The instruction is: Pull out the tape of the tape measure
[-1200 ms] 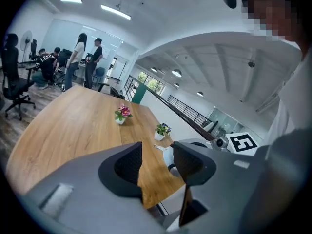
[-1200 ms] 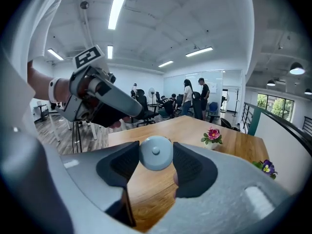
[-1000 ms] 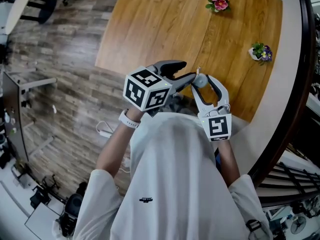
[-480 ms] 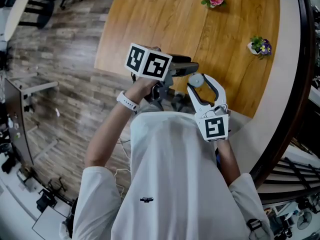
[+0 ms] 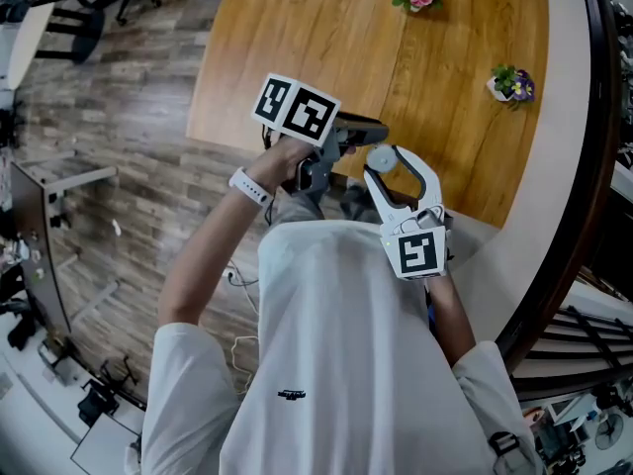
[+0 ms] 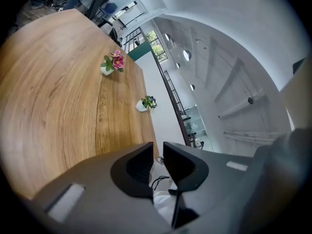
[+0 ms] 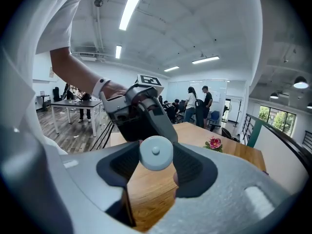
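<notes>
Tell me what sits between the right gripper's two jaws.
The round grey tape measure sits there, clamped by the right gripper on both sides; the right gripper view shows it.

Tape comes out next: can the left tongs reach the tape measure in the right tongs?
Probably yes: left tongs sit beside the tape measure, nothing between them, jaws just closing around a small ring, perhaps its tab.

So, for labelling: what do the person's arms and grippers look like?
Left gripper: dark grey, bearing a white cube with black square markers; its jaws have just been closing, a small loop between them. Right gripper: pale grey, same cube. White short-sleeved T-shirt, white watch on left wrist.
</notes>
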Demonstrator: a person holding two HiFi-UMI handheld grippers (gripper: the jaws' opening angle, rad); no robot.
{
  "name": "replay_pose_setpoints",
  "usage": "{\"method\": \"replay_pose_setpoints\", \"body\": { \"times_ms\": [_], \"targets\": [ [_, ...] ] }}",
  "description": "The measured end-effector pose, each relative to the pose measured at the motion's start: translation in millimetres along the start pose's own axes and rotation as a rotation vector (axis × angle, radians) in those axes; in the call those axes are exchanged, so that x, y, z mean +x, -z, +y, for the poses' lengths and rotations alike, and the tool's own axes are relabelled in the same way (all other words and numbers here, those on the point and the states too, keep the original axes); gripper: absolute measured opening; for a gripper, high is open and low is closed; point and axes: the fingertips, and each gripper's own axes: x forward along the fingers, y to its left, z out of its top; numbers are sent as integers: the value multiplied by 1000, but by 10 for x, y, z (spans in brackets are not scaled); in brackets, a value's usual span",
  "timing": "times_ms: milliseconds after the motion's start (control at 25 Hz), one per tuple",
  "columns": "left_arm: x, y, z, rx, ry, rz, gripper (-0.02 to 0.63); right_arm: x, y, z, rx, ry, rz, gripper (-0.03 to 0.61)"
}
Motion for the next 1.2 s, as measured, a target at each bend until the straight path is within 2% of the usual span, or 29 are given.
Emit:
{"method": "replay_pose_setpoints", "body": {
  "times_ms": [80,280,320,520,640,800,960,1200],
  "targets": [
    [-13,13,19,4,-13,-4,17,-1,0,14,2,2,-4,218],
    [-66,0,28,3,-14,-26,18,-23,17,13,-4,8,-5,218],
    [-72,-1,31,-5,-8,-25,22,-28,18,12,-11,7,-1,218],
    [-79,13,-46,-84,98,-3,129,-23,21,21,-56,-8,27,218],
    [-48,70,-35,-123,129,32,161,-15,25,34,-80,-9,30,218],
    [-14,123,78,-173,124,62,156,-2,26,51,-82,-5,26,218],
    [-16,160,137,-190,118,97,141,4,25,53,-105,-2,26,218],
    [-55,57,156,-236,172,71,155,-15,22,36,-168,10,31,218]
  ]
}}
